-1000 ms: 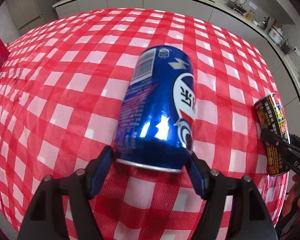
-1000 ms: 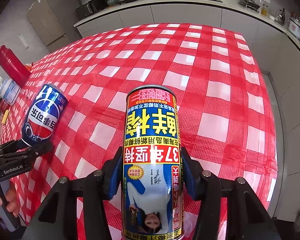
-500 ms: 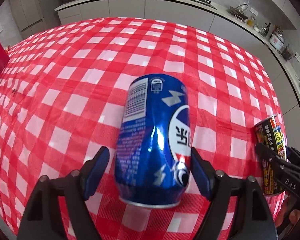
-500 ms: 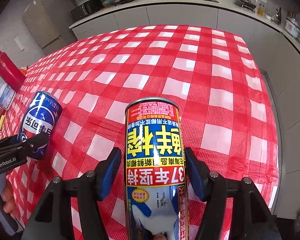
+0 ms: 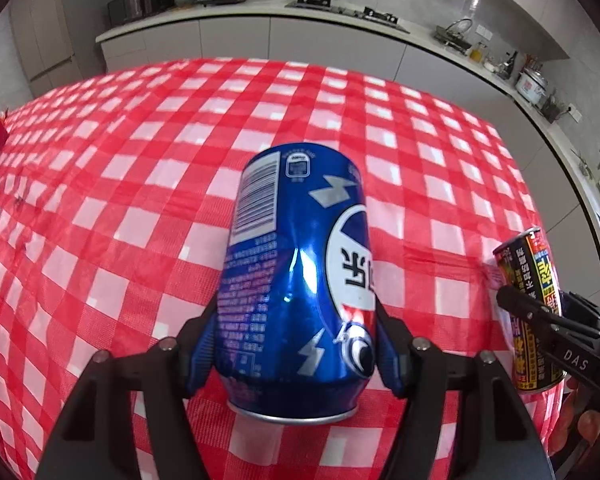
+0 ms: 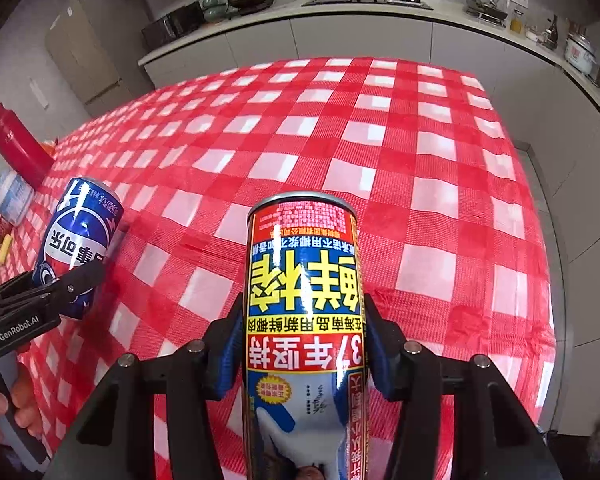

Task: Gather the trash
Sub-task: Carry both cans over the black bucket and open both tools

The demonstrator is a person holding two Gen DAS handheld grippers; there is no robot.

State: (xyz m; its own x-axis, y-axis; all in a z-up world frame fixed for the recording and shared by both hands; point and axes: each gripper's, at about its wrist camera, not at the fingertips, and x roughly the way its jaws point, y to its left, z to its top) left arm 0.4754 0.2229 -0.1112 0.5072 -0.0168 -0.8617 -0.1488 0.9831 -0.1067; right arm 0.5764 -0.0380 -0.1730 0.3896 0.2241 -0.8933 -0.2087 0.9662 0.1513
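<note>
My left gripper (image 5: 296,340) is shut on a blue Pepsi can (image 5: 296,272), held above the red-and-white checked tablecloth (image 5: 140,160). My right gripper (image 6: 304,344) is shut on a tall coconut drink can (image 6: 304,300) with red, yellow and black print, also lifted off the cloth. The coconut can shows at the right edge of the left wrist view (image 5: 530,304). The Pepsi can shows at the left of the right wrist view (image 6: 78,240).
A red bottle (image 6: 14,144) and a small clear bottle (image 6: 10,196) stand at the table's left edge. A kitchen counter (image 6: 340,12) with pans and a stove runs behind the table. The table's right edge (image 6: 540,240) drops to the floor.
Both grippers have lifted and tilted up with their cans. More of the kitchen counter shows now than before.
</note>
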